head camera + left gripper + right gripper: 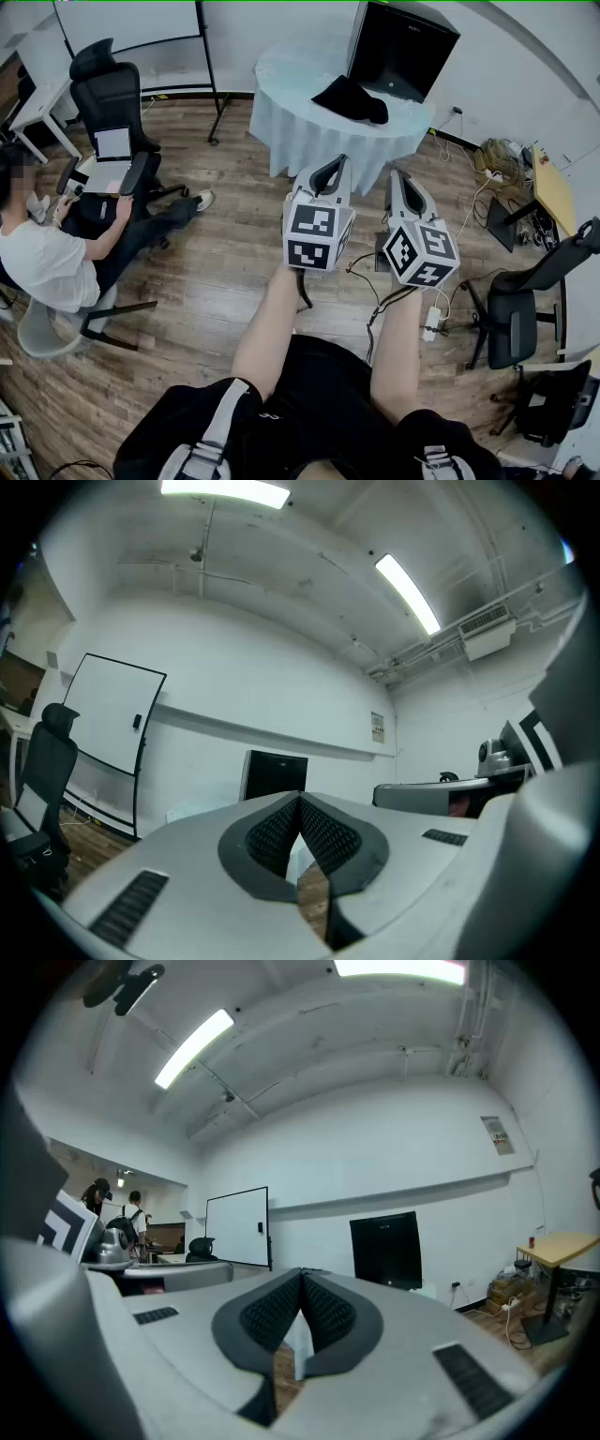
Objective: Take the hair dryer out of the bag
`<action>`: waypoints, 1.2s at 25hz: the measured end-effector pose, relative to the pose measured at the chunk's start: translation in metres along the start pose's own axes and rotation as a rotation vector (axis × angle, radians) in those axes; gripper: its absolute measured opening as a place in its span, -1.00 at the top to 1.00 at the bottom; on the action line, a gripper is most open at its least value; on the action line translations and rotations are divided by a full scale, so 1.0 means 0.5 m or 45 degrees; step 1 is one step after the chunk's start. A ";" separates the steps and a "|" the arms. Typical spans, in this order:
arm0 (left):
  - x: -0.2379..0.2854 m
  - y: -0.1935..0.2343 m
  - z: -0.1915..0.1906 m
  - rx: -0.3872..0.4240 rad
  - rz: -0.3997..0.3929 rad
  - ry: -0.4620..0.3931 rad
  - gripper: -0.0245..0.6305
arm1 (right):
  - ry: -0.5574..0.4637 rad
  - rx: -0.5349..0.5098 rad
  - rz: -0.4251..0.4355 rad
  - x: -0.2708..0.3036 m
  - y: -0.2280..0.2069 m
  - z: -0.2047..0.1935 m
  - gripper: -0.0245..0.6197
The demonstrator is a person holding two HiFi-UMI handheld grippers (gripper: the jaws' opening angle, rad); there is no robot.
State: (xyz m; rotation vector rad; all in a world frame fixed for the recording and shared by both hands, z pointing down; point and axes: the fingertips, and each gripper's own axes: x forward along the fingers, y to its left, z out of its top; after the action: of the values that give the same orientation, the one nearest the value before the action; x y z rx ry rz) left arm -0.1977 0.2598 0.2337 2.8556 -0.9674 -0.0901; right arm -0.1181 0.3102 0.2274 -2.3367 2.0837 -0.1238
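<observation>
A black bag [352, 98] lies on the round table with a pale blue cloth [309, 122] at the far side of the room. No hair dryer shows in any view. My left gripper [335, 164] and right gripper [397, 178] are held side by side, level, out over the wooden floor and short of the table. Both point toward the table. In the left gripper view the left gripper [300, 806] has its pads pressed together with nothing between them. The right gripper [302, 1279] is shut and empty in the same way.
A black screen [403, 47] stands behind the bag. At the left a person [56, 253] sits near a laptop [111, 150] on a black office chair. A power strip [433, 323] and cables lie on the floor; another chair [511, 319] and a yellow desk [553, 192] stand right.
</observation>
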 end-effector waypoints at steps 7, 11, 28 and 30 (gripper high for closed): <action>-0.009 0.038 -0.051 -0.037 0.010 0.055 0.88 | 0.051 0.034 -0.016 0.017 0.017 -0.059 0.91; -0.009 0.058 -0.067 -0.061 0.021 0.071 0.88 | 0.082 0.015 -0.031 0.027 0.023 -0.077 0.91; 0.045 0.075 -0.080 -0.128 -0.026 0.074 0.88 | 0.090 -0.067 -0.115 0.057 -0.026 -0.068 0.90; 0.055 0.094 -0.097 -0.122 -0.031 0.103 0.88 | 0.088 -0.049 -0.112 0.078 -0.033 -0.075 0.90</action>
State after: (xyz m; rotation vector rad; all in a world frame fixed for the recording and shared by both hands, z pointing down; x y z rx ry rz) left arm -0.1994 0.2110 0.2875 2.7609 -0.8884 -0.0219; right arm -0.0999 0.2749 0.2676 -2.4820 2.0310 -0.1686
